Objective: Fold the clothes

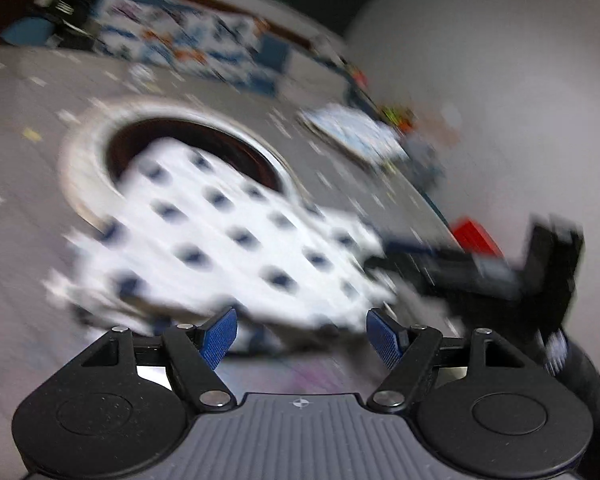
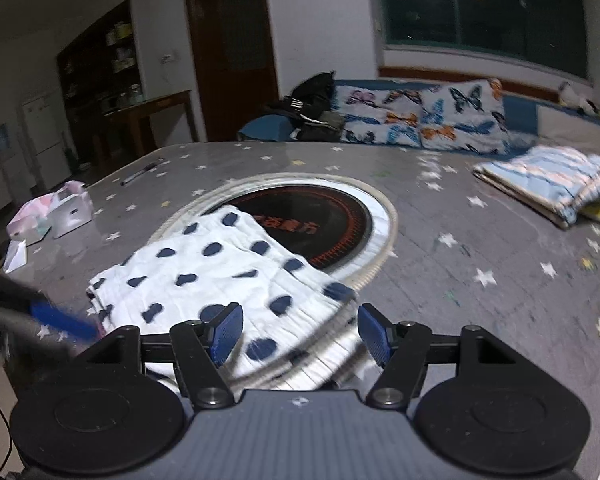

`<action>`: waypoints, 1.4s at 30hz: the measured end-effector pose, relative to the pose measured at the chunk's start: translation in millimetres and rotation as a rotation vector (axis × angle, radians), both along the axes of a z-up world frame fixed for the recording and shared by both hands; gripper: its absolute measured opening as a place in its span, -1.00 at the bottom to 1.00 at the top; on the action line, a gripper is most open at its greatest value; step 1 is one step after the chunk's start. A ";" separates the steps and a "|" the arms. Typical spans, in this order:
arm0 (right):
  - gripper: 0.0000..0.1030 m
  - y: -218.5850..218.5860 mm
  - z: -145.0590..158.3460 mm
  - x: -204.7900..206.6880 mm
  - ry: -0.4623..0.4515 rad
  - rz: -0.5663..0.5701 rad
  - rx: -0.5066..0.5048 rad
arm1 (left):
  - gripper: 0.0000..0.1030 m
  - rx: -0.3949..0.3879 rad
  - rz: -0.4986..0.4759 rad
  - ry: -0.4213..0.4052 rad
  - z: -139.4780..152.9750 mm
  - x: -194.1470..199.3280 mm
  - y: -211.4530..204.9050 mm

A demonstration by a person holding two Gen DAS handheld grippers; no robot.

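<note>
Just ahead of the right gripper, the white cotton garment with navy spots lies in a folded stack on the grey star-printed tablecloth, its far edge draped over the round black induction hob with its pale ring. Right jaws spread wide, nothing between them, hovering over the near hem. Left gripper is the same story: wide open, empty, garment just in front, though its view is badly smeared. From here the risk looks like a one-layer pinch: grab only the top ply and the stack peels apart. Uneven pulls from the two sides would skew the fold.
</note>
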State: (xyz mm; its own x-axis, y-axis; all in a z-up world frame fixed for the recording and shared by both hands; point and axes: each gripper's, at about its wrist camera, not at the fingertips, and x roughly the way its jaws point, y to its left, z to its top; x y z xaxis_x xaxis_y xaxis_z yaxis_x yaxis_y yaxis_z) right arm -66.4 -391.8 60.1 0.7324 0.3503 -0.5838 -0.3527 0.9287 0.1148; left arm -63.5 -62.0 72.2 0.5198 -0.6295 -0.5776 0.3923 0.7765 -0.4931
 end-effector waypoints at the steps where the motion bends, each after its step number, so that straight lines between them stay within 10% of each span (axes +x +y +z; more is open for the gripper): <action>1: 0.26 -1.8 -2.5 0.2 0.011 -0.010 0.004 | 0.44 0.004 0.041 -0.010 1.5 5.9 7.2; 9: 0.26 -14.7 -18.2 0.2 0.091 -0.076 0.119 | 0.44 0.073 0.265 -0.049 -3.5 51.0 41.4; 25: 0.06 -18.1 -32.9 9.0 0.207 -0.123 0.250 | 0.41 0.082 0.237 0.041 -35.0 79.3 46.2; 30: -0.02 -18.4 -30.3 10.4 0.216 -0.138 0.253 | -0.10 0.079 0.193 0.053 -35.6 80.9 40.9; 36: 0.18 -14.5 -31.5 11.1 0.226 -0.174 0.249 | -0.07 0.075 0.179 0.075 -35.7 84.5 38.4; 40: -0.09 -14.5 -31.8 10.5 0.226 -0.171 0.259 | -0.11 0.081 0.167 0.074 -35.7 86.4 34.7; 42: -0.25 -15.7 -31.8 9.9 0.225 -0.169 0.270 | -0.53 0.070 0.157 0.086 -36.7 87.7 34.0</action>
